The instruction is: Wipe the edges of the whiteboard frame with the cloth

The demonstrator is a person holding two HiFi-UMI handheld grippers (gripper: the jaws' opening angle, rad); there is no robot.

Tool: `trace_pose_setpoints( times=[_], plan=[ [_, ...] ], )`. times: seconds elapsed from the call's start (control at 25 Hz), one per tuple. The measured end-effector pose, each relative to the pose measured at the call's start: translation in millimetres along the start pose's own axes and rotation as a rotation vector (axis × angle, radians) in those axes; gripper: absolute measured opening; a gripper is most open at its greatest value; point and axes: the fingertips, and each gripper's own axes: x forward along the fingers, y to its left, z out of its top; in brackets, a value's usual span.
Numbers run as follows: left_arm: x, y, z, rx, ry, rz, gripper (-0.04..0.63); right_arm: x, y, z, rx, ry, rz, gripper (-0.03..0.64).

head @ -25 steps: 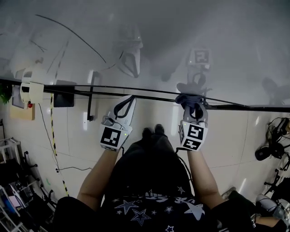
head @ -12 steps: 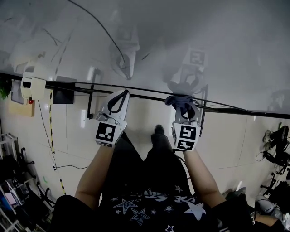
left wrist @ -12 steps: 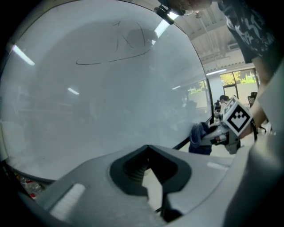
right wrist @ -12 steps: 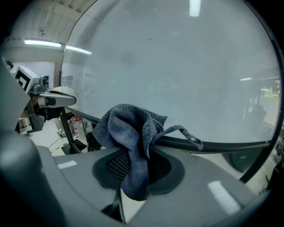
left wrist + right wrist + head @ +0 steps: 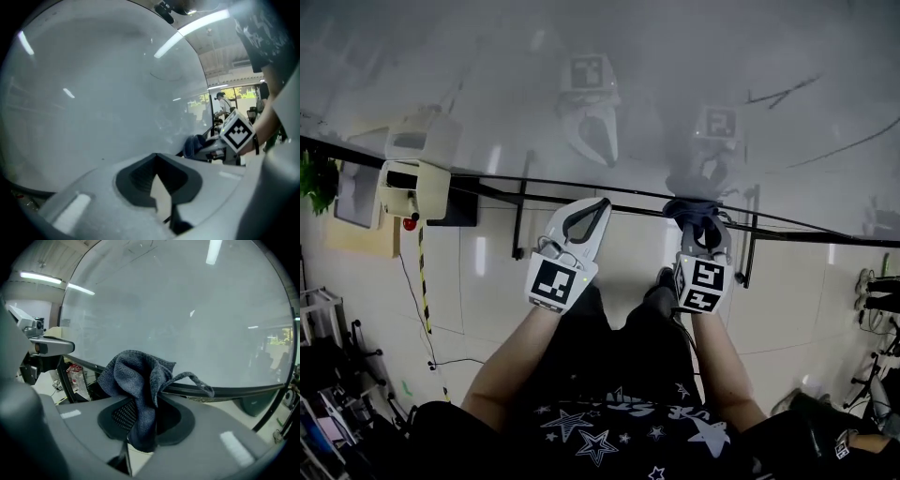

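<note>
The right gripper (image 5: 702, 227) has its jaws clamped on the dark grey cloth (image 5: 693, 210), which is bunched up against the black frame (image 5: 825, 228) along the whiteboard (image 5: 675, 84)'s lower edge, around 2 o'clock from the middle of the head view. The left gripper (image 5: 585, 218) sits at its 9 o'clock, jaws closed on nothing, tips near the same edge.

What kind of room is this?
Probably an indoor workshop or lab, though I can't be sure. A big whiteboard stands over a pale tiled floor. Cluttered shelves sit off to one side. Long strip lights run across the ceiling.
</note>
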Motion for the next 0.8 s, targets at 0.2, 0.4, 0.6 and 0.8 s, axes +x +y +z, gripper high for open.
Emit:
trace_pose_setpoints(
  times=[0.2, 0.4, 0.6, 0.8],
  plan=[
    [-28.5, 40.8, -9.8, -0.010, -0.013, -0.022, 0.005, 12.4, 53.0, 12.4, 0.008, 0.011, -0.023, 0.084],
    [-54.8, 73.8, -29.8, -0.047, -0.012, -0.031, 0.005, 25.0, 101.7, 21.7, -0.025, 0.027, -0.017, 0.084],
    [-66.9, 84.5, -32.7, -0.060, -0.014, -0.048, 0.005, 21.6, 125.8, 34.6, -0.035, 0.020, -0.018, 0.084],
    [-73.6, 102.4, -41.1, -0.082, 0.011, -0.035, 0.005, 27.3, 158.0, 43.0, -0.028, 0.021, 0.026, 0.084]
  ],
)
